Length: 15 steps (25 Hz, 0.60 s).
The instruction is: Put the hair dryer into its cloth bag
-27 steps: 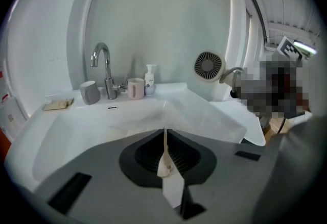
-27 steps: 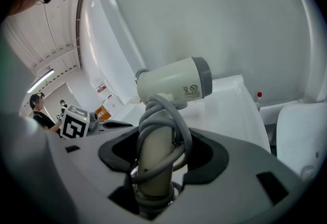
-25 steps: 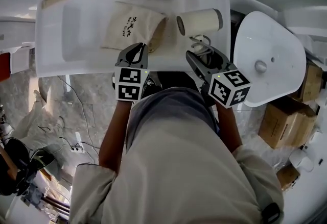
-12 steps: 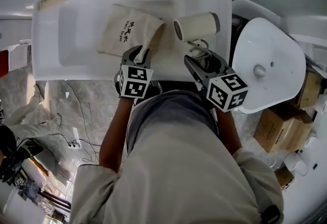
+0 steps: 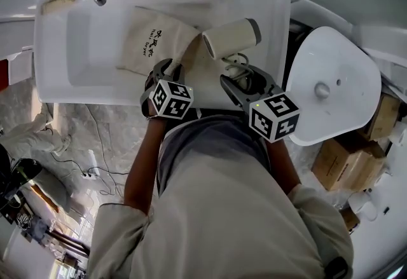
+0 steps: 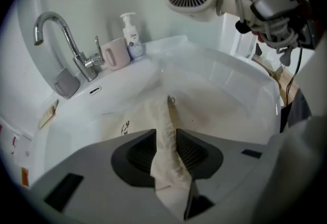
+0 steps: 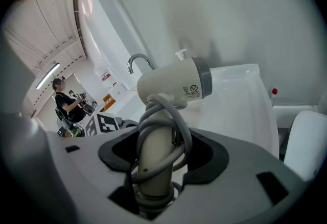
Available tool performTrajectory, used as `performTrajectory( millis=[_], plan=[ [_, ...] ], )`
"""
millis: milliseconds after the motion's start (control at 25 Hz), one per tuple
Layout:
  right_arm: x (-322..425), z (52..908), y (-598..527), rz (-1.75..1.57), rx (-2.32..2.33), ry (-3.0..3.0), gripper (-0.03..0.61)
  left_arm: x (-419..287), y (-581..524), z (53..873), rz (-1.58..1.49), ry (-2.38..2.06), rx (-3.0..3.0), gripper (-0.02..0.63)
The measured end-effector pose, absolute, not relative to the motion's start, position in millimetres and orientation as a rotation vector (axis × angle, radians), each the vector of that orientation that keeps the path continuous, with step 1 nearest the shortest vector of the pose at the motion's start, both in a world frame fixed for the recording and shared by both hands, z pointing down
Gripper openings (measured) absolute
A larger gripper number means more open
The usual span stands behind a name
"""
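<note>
Two things sit at the washbasin (image 5: 63, 55). The cloth bag (image 5: 149, 46) is spread flat in its bowl; soft and limp, it is best taken by one lip of its mouth. The hair dryer (image 5: 230, 37) is held over the washbasin's right side; it is judged rigid and top-heavy. The right gripper (image 5: 245, 81) is clamped on its handle (image 7: 153, 167), which is wound with cord (image 7: 162, 101). The left gripper's (image 5: 167, 69) jaws have just been opening, with a bag fold loose between them.
</note>
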State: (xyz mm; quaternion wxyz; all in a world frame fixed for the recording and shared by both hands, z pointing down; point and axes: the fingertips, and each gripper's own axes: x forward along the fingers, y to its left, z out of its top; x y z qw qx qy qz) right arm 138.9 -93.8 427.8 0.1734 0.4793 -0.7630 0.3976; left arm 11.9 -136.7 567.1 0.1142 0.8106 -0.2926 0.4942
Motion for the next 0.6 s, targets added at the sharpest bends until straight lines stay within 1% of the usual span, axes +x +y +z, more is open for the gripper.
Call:
performTrajectory(
  millis=[80, 120, 160, 600],
  plan=[
    [137, 433, -95, 1.126, 1.322, -2.166, 0.251, 14, -139, 573, 1.476, -0.854, 2.371, 0.121],
    [136, 436, -95, 1.123, 1.307, -2.165, 0.252, 15, -140, 575, 1.466, -0.845, 2.368, 0.1],
    [134, 438, -94, 1.122, 1.295, -2.161, 0.251, 16, -140, 575, 1.446, -0.835, 2.365, 0.049],
    [114, 456, -69, 1.17, 1.288, -2.045, 0.25, 1, -150, 548, 1.224, -0.827, 2.35, 0.034]
  ],
)
